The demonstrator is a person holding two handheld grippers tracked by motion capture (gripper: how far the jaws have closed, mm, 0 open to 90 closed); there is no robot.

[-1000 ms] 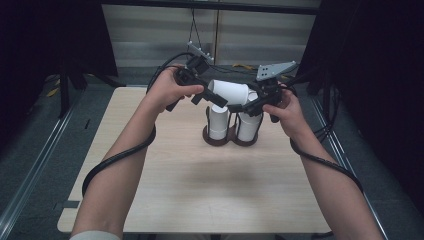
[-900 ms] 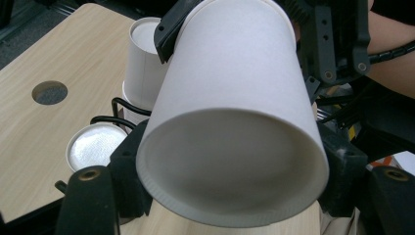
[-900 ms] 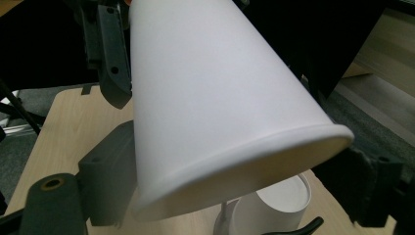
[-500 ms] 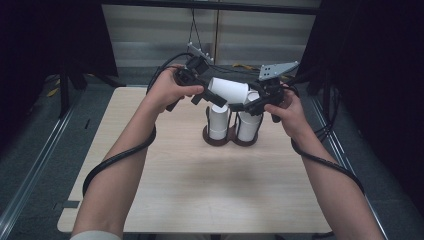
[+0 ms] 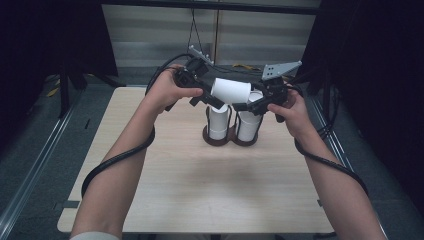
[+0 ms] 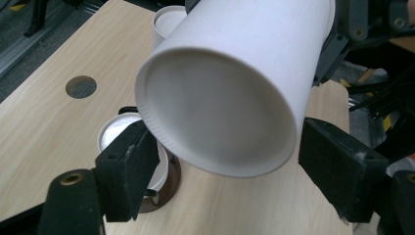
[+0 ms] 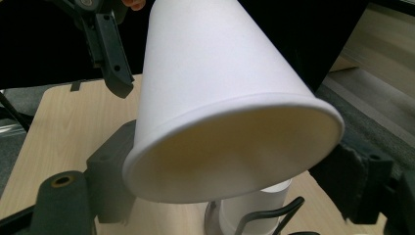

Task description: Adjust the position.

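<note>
Since the earlier frame, the left gripper jaws have been opening around the base of the paper cup, while the right gripper jaws closed in and now grip its rim. The table has broad bare wood toward the person. The cup lies sideways above two upright cups in a dark holder. The left gripper view adds a round hole. No writing is legible.

White paper cup between black fingers, mouth toward camera, above wooden table.
</note>
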